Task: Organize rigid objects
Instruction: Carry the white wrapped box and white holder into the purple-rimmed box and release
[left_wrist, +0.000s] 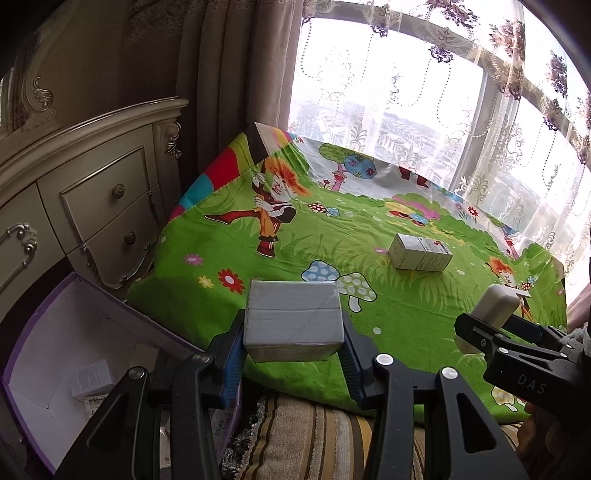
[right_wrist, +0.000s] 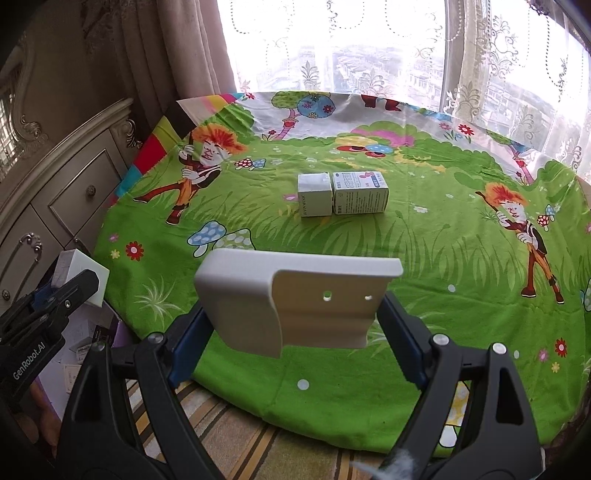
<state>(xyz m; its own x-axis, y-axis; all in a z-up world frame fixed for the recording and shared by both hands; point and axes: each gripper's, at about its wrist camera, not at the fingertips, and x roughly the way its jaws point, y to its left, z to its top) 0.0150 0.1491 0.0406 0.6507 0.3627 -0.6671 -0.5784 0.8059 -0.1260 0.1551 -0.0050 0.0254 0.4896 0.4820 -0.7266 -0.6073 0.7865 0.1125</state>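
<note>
Sunlit cartoon blanket (right_wrist: 406, 258) under us, and we've got the grey box (left_wrist: 293, 319) pinched in our left gripper (left_wrist: 293, 350), the white bracket (right_wrist: 295, 299) wedged across our wide-spread right gripper (right_wrist: 295, 332). Purple bin (left_wrist: 44, 332) lies down-left of the tools. Bracket's grip looks shallow; a tilt could drop it short.

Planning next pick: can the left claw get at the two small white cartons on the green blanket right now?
Probably not yet. The path over the green cartoon blanket to the two small white cartons looks clear, but the left claw is already shut on a grey rectangular box.
</note>
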